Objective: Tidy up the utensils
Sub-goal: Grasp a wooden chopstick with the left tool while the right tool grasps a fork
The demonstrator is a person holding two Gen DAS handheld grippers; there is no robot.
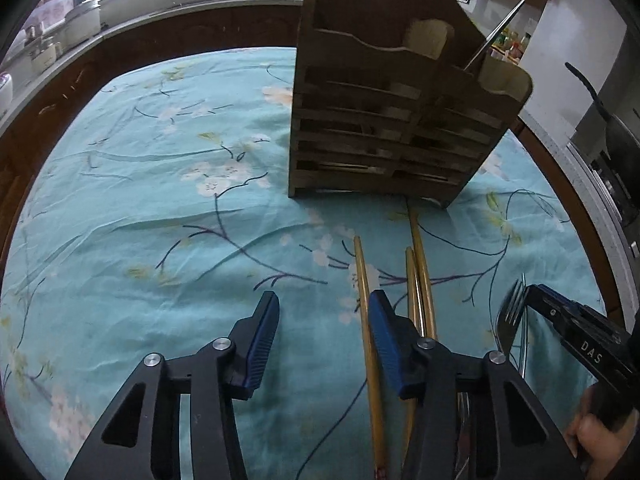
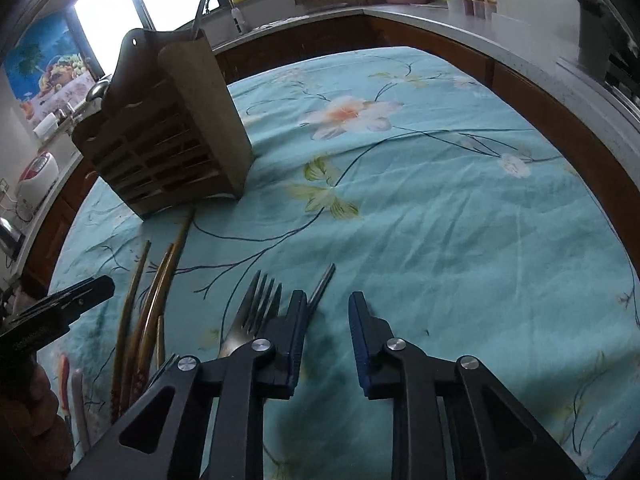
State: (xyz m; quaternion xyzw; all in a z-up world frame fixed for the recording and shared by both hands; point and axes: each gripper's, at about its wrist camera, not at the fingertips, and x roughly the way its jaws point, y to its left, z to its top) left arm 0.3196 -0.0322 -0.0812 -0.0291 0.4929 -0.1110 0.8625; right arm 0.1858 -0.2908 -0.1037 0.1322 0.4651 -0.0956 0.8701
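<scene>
A wooden slatted utensil holder [image 1: 392, 120] [image 2: 172, 140] stands on the teal flowered tablecloth [image 1: 160, 200], with a thin metal rod [image 1: 496, 32] sticking out of it. Several golden chopsticks [image 1: 420, 264] [image 2: 160, 288] lie in front of it. My left gripper [image 1: 324, 312] hovers open over the cloth. One chopstick [image 1: 362, 280] runs under its right finger; nothing is between the pads. A metal fork [image 2: 256, 308] [image 1: 512, 308] lies just left of my right gripper [image 2: 328, 304]. That gripper stands narrowly open over bare cloth, and a metal stick tip [image 2: 324, 280] shows beyond its left finger.
Dark wooden cabinets with a pale counter [image 2: 480, 28] ring the table. A rice cooker [image 2: 36, 176] sits at the left, a black pan handle [image 1: 592, 92] at the right. Small orange and white handled items [image 2: 72, 392] lie near a person's hand [image 2: 28, 408].
</scene>
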